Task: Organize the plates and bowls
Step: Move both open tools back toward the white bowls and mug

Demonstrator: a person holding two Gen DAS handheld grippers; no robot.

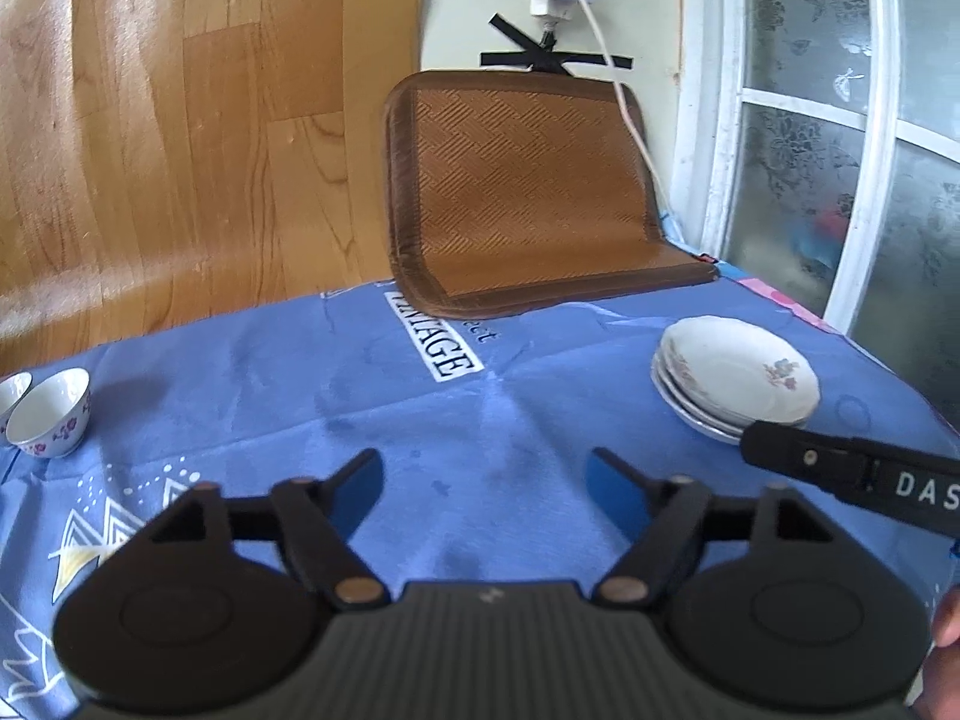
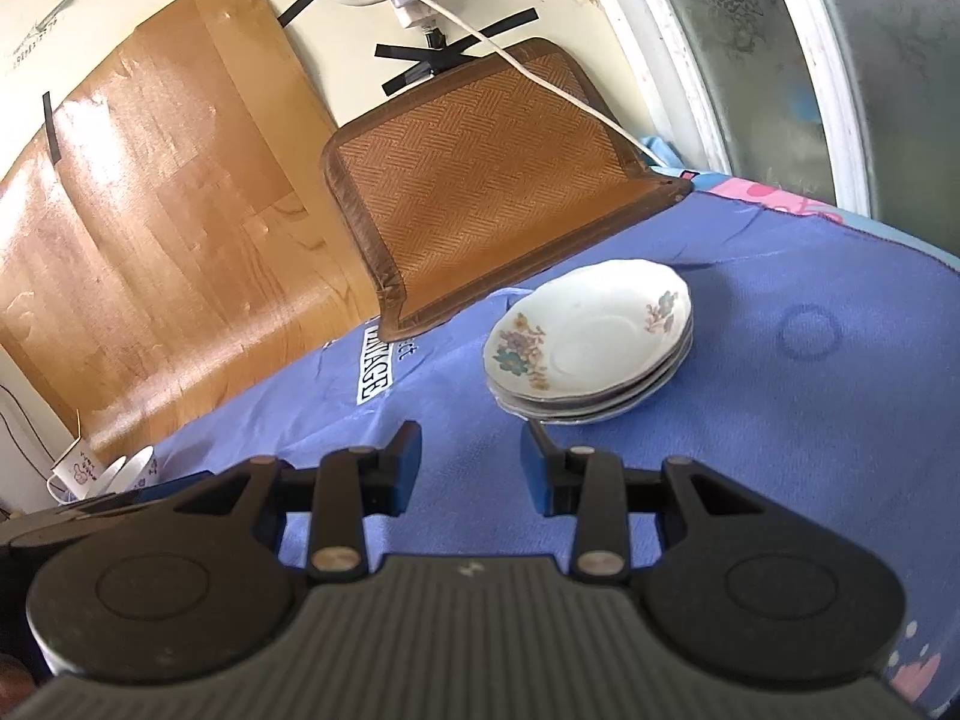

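Blue cloth (image 1: 372, 396) covers the table; plates (image 2: 591, 339) stacked at its right, bowls (image 1: 51, 414) at far left. Left gripper (image 1: 485, 483) released, over bare cloth. Right gripper (image 2: 471, 468) released, just short of the plates.

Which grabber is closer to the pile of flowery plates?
Right. The right gripper hovers open just short of the stack of plates. The left gripper, also open, sits farther back, toward the bowls.
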